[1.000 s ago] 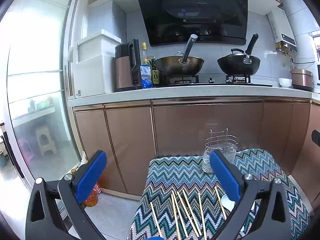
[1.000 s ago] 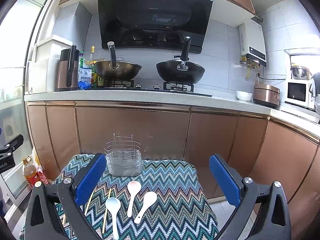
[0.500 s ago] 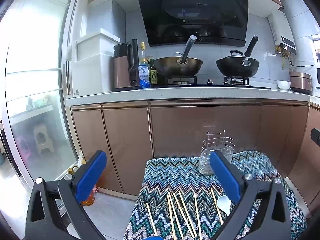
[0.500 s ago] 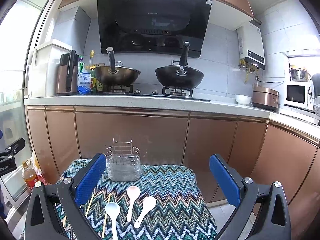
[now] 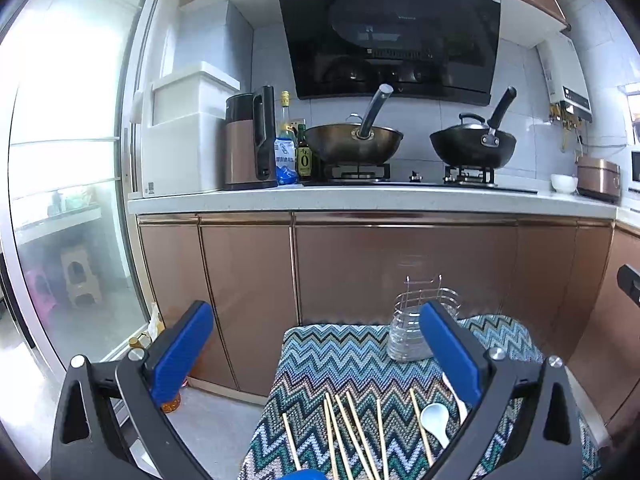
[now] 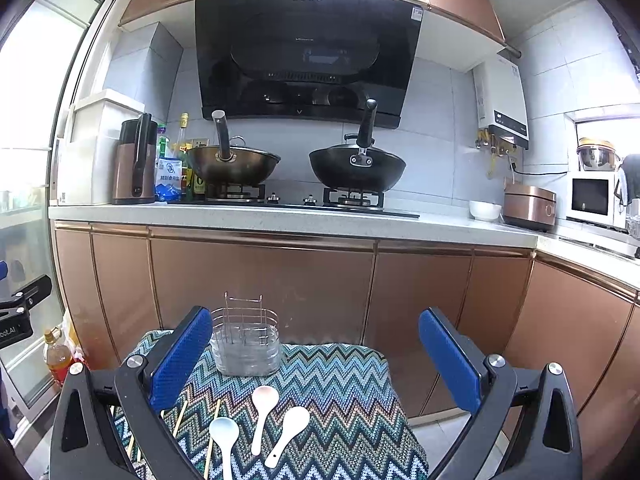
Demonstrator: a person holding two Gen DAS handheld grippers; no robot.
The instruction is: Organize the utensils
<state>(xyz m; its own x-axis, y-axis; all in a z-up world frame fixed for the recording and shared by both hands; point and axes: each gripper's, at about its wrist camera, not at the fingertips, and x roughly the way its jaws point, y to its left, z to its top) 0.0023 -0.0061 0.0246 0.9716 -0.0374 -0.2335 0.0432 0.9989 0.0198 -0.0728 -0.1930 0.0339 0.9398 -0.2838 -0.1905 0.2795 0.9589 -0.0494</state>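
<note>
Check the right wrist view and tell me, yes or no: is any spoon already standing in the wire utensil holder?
No: all three spoons lie flat on the zigzag cloth in front of the wire utensil holder, which holds none.

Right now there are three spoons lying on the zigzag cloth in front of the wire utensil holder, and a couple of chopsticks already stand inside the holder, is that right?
Not quite. The right wrist view shows the clear wire-framed utensil holder empty; the thin wooden chopsticks all lie flat on the zigzag-patterned cloth. The three pale ceramic spoons do lie on the cloth in front of the holder.
</note>
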